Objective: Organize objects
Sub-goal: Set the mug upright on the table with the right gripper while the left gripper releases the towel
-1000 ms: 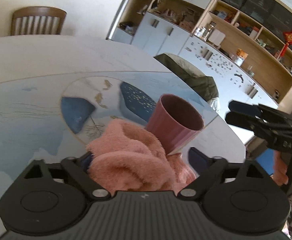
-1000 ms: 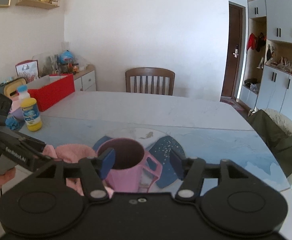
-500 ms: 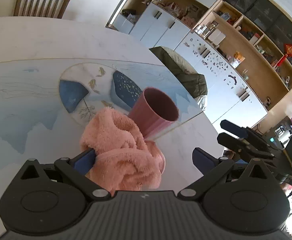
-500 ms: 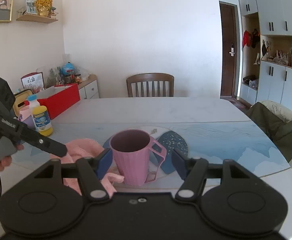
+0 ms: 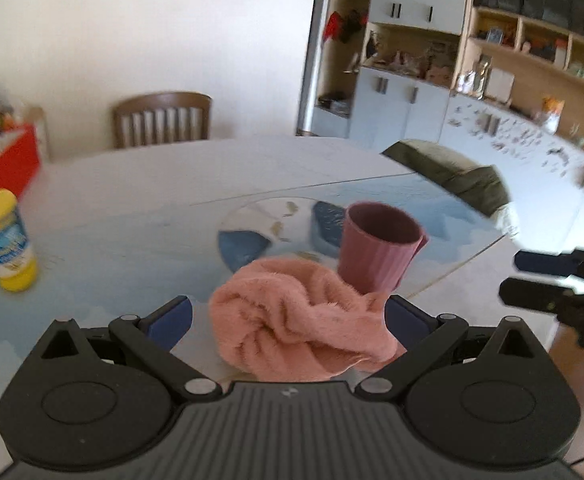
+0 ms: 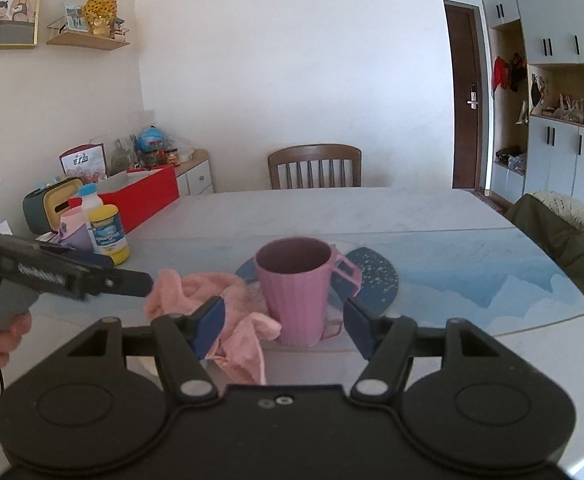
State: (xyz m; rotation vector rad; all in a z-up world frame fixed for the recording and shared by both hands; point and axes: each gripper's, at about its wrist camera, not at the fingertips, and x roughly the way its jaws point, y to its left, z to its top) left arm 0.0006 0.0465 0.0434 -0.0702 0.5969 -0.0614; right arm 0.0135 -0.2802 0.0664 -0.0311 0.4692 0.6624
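Released, pink towel (image 5: 299, 320) lies beside unlabelled pink cup (image 5: 379, 248).

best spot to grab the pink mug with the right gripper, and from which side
Probably the ribbed body of the pink mug, approached level from the near side. It stands upright, its handle points to the right of the right wrist view, and the right gripper is open with a gap wider than the mug. Keep the fingers clear of the pink towel.

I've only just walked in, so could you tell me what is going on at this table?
A person is tidying the table with a handheld gripper in each hand. Neither holds anything: the left gripper is open around a crumpled pink towel, and the right gripper, whose jaws have just been opening, stands open in front of the upright pink mug beside the towel.
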